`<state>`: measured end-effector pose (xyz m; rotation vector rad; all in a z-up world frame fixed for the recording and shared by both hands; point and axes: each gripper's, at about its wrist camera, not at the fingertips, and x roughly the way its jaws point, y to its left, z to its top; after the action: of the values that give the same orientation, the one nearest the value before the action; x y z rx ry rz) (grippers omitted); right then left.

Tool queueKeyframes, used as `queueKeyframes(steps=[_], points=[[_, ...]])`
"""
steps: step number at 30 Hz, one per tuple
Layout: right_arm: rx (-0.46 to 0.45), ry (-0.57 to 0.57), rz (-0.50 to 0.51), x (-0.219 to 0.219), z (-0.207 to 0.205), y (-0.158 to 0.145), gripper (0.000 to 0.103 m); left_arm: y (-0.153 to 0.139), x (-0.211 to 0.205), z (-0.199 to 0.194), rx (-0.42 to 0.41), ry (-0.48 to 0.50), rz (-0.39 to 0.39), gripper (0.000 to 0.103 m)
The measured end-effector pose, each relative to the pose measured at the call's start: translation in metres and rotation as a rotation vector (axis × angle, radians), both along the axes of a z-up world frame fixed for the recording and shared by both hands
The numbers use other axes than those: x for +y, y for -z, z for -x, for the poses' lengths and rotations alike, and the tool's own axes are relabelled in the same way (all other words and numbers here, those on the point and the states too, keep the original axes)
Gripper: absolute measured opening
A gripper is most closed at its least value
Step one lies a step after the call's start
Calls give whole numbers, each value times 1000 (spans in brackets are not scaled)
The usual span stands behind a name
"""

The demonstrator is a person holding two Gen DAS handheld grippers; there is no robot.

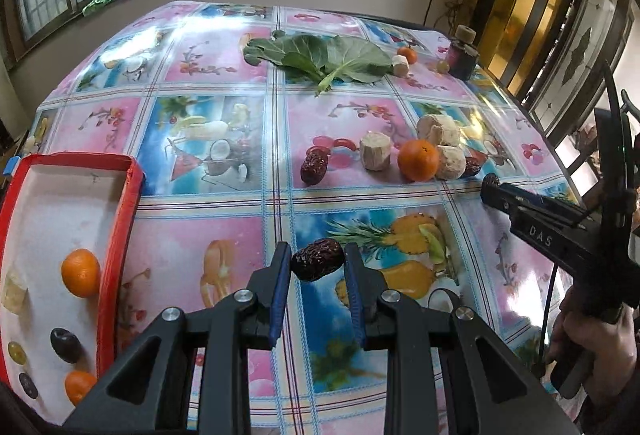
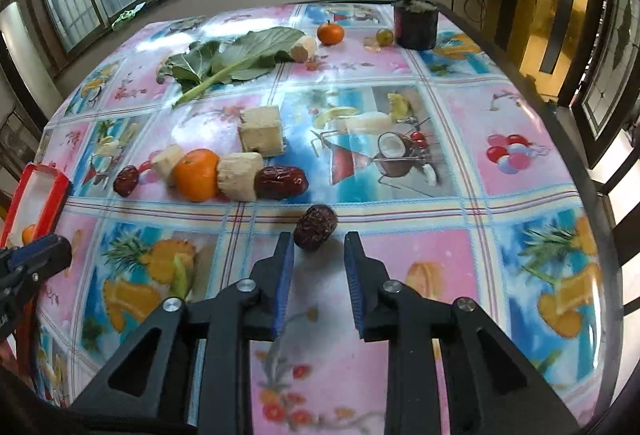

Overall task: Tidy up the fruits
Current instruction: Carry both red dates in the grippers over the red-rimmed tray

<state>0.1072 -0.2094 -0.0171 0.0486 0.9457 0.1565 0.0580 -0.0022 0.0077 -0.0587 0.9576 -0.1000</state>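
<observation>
My left gripper (image 1: 316, 255) is shut on a wrinkled dark red date (image 1: 318, 265), held above the tablecloth to the right of the red-rimmed tray (image 1: 118, 235). In the tray lie two oranges (image 1: 80, 272), dark grapes (image 1: 65, 345), a green grape and a pale chunk. My right gripper (image 2: 318, 239) holds another date (image 2: 316, 227) at its very tips; it reaches in from the right edge of the left wrist view as right gripper (image 1: 489, 187). On the table beyond it lie an orange (image 2: 198, 175), two more dates (image 2: 282, 182) and pale cut chunks (image 2: 262, 131).
Green leaves (image 1: 320, 59), a small orange (image 2: 330, 33), a green grape (image 2: 385, 37) and a dark jar (image 2: 415, 25) lie at the far side. The table edge runs along the right. A person's hand (image 1: 592, 339) grips the right tool. My left gripper (image 2: 36, 251) shows at the lower left.
</observation>
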Motion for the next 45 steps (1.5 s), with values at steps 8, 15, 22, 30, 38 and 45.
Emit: queueKeyframes(steps=[8, 15, 22, 30, 38, 45], points=[[-5, -12, 36, 6, -15, 0, 27, 4, -5, -7, 12, 5, -3, 26], [-8, -26, 64, 10, -19, 0, 26, 7, -8, -9, 23, 13, -9, 26], [-2, -30, 27, 7, -9, -1, 26, 6, -4, -11, 18, 10, 2, 26], [-58, -128, -11, 44, 26, -33, 26, -21, 33, 8, -20, -63, -19, 26], [-86, -307, -64, 135, 41, -58, 26, -41, 110, 42, -36, -210, -64, 26], [-99, -466, -85, 228, 59, -73, 26, -38, 173, 56, -13, -328, -108, 26]])
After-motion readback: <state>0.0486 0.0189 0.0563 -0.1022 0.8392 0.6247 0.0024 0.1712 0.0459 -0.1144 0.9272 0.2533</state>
